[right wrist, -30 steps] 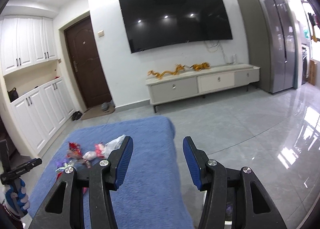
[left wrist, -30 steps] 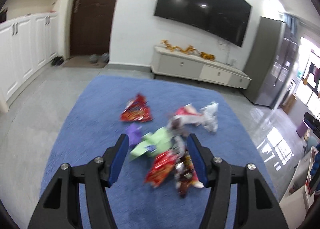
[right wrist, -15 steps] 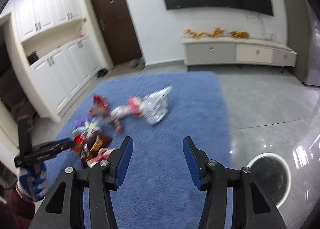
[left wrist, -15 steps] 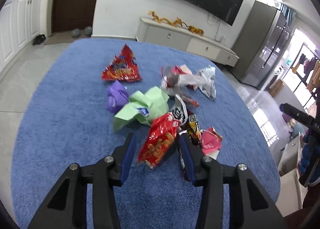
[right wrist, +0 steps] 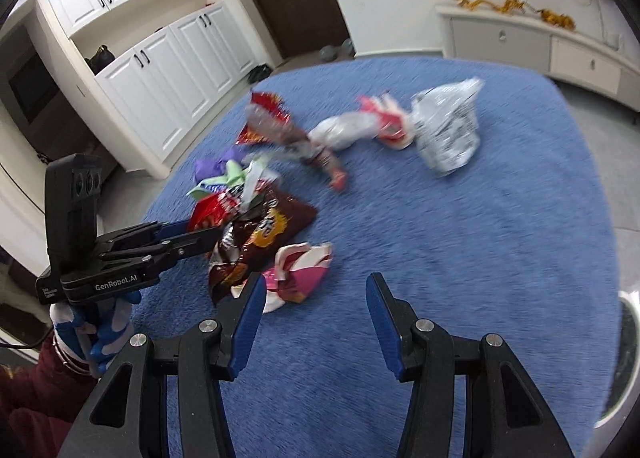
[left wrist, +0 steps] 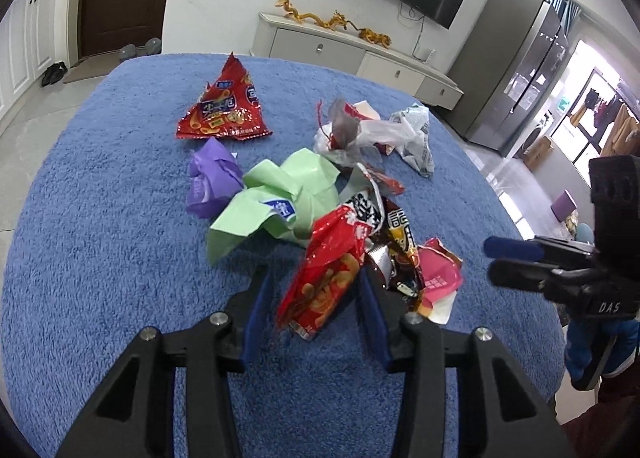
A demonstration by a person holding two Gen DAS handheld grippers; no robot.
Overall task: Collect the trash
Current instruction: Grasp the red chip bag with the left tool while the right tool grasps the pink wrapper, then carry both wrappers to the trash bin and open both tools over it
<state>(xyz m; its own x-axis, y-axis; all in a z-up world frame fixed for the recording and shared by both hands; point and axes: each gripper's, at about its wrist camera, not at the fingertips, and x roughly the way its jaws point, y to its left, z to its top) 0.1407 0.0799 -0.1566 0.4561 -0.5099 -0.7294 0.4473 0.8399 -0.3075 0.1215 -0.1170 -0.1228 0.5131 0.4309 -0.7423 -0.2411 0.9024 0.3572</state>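
Note:
Trash lies in a heap on a blue rug. My left gripper is open, its fingers on either side of a red snack bag at the near end of the heap. Beside it lie a dark brown wrapper and a pink wrapper. Behind are green paper, a purple wad, a red triangular chip bag and a white plastic bag. My right gripper is open and empty, just above the rug, with the pink wrapper at its left finger.
The right gripper shows at the right edge of the left wrist view. A white TV cabinet stands beyond the rug, white cupboards to one side. A round grey rim sits at the rug's right edge.
My left gripper has come down to the heap and narrowed around the red snack bag. My right gripper has swung left and down toward the rug and the pink wrapper.

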